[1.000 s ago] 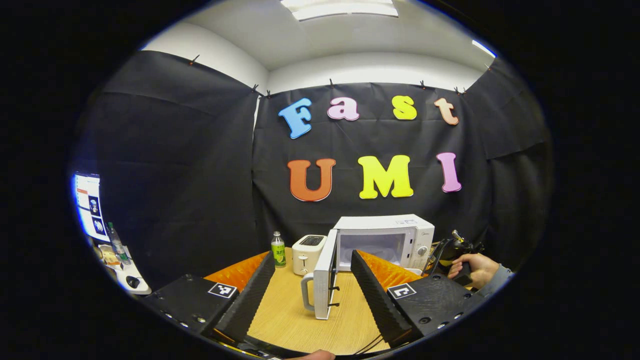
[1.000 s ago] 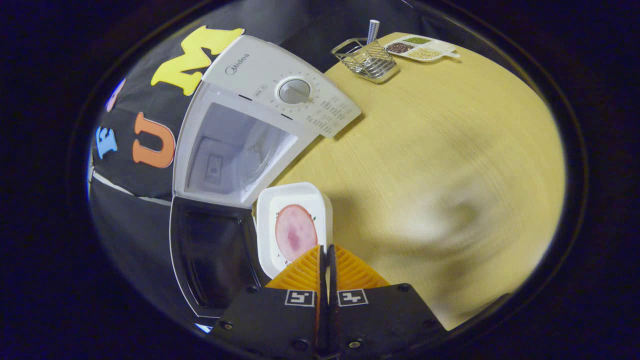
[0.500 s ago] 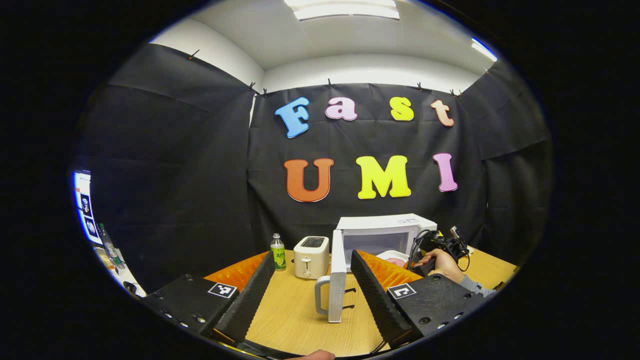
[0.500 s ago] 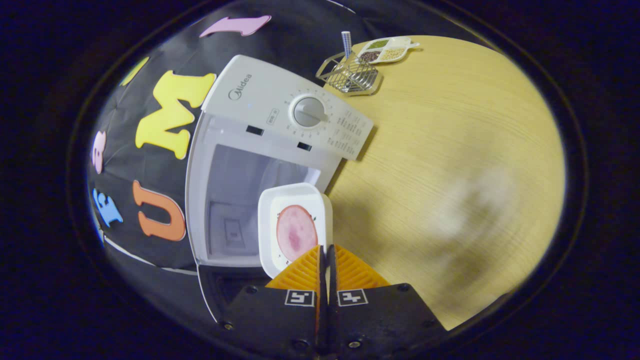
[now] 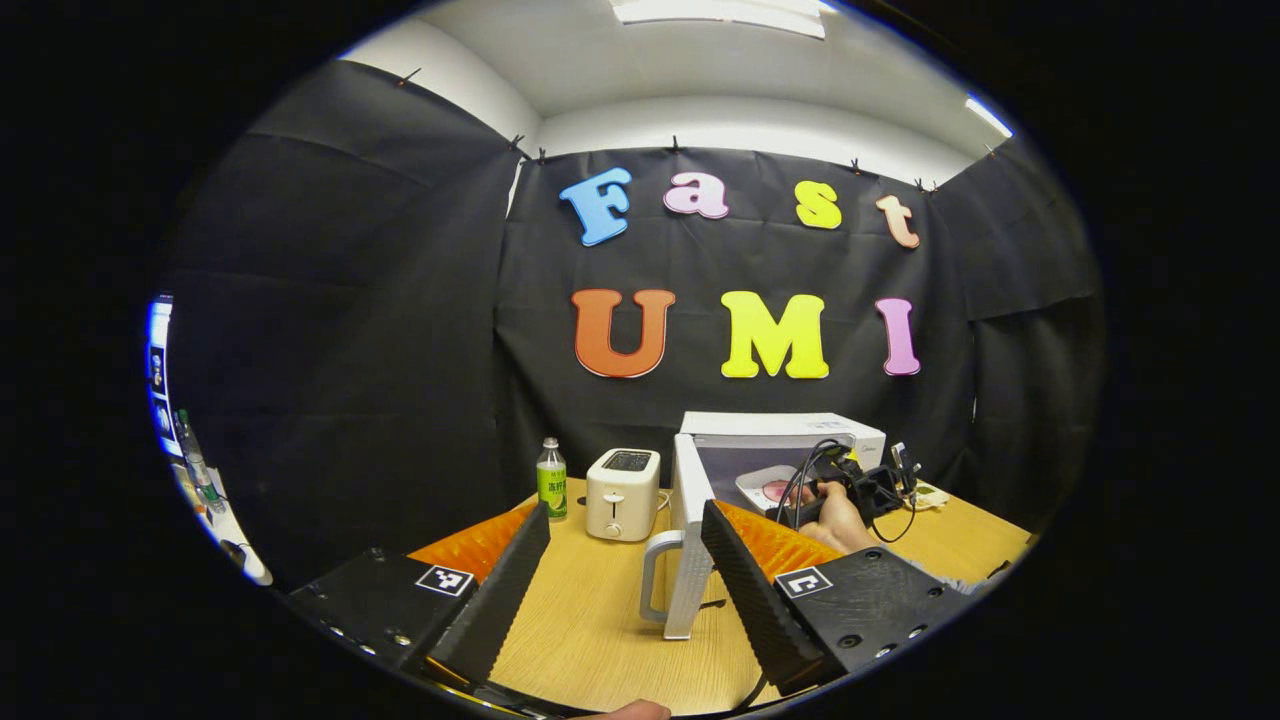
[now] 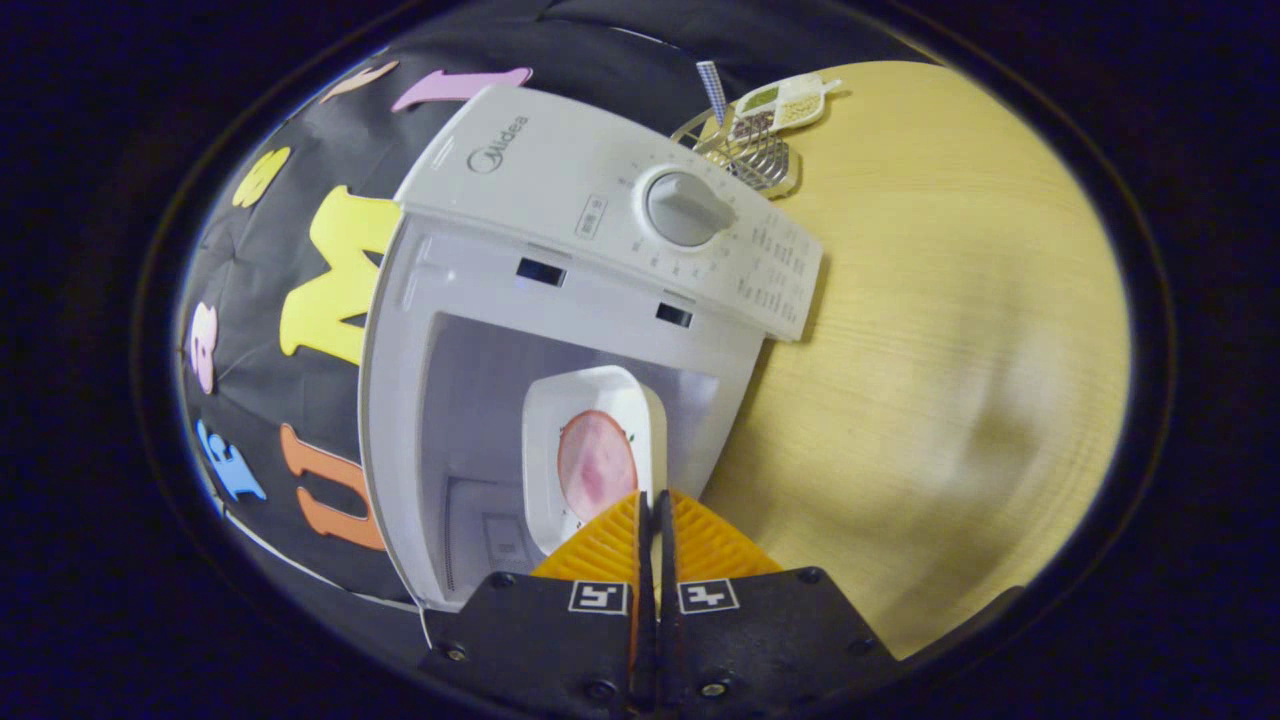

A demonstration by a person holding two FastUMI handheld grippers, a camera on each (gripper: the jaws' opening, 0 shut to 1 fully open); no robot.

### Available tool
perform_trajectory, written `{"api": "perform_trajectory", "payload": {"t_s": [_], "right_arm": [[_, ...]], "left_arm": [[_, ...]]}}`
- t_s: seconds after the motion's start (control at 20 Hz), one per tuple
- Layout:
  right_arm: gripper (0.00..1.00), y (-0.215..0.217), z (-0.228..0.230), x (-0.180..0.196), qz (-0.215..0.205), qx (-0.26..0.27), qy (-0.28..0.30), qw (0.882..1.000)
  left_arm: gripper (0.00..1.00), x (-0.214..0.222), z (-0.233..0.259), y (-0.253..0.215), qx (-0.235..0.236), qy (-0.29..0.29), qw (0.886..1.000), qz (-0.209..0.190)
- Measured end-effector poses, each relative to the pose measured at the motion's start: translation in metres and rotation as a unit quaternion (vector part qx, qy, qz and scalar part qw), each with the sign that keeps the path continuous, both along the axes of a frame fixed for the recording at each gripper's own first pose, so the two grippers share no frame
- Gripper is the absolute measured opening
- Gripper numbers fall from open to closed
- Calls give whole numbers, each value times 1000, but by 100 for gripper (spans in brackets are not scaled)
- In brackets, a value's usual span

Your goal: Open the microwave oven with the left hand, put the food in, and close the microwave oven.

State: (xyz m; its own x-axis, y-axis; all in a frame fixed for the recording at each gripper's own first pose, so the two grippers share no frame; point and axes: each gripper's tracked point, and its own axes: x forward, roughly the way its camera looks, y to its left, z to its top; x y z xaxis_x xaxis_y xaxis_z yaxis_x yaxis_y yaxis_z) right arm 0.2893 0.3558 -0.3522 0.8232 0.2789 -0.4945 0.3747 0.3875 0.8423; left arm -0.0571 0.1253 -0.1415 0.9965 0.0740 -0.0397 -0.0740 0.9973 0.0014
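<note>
At the oven mouth, right gripper clenches the tray, probably half inside; next, set down. Left gripper gapes.

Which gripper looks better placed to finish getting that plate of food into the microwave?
The right. The right gripper is shut on the plate, held at the open microwave mouth. The left gripper is open, near the door.
</note>
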Motion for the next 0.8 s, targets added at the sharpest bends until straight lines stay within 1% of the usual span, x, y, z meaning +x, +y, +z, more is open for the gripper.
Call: {"api": "perform_trajectory", "payload": {"t_s": [0.1, 0.25, 0.3, 0.35, 0.45, 0.6, 0.65, 0.8], "right_arm": [[5, 7, -2, 13, -2, -17, -8, 1000], [6, 8, 0, 32, -18, -26, -21, 999], [0, 9, -1, 39, -19, -34, -26, 999], [6, 8, -3, 44, -21, -44, -30, 998], [8, 7, -10, 53, -21, -58, -33, 998], [8, 15, -25, 56, -13, -69, -26, 997], [8, 19, -25, 58, -6, -68, -30, 997], [9, 24, -22, 62, 6, -90, -47, 995]], "left_arm": [[93, 2, -9, 3, 5, 10, 1000, 0], [93, 4, -15, 9, 14, 15, 1000, 6], [93, 5, -17, 9, 12, 16, 1000, 7], [93, 6, -19, 10, 9, 16, 1000, 6], [93, 8, -23, 12, 1, 21, 1000, 8], [93, 13, -30, 17, -5, 31, 999, 18], [93, 13, -32, 15, -6, 33, 999, 18], [93, 15, -35, 12, -5, 36, 999, 17]]}}
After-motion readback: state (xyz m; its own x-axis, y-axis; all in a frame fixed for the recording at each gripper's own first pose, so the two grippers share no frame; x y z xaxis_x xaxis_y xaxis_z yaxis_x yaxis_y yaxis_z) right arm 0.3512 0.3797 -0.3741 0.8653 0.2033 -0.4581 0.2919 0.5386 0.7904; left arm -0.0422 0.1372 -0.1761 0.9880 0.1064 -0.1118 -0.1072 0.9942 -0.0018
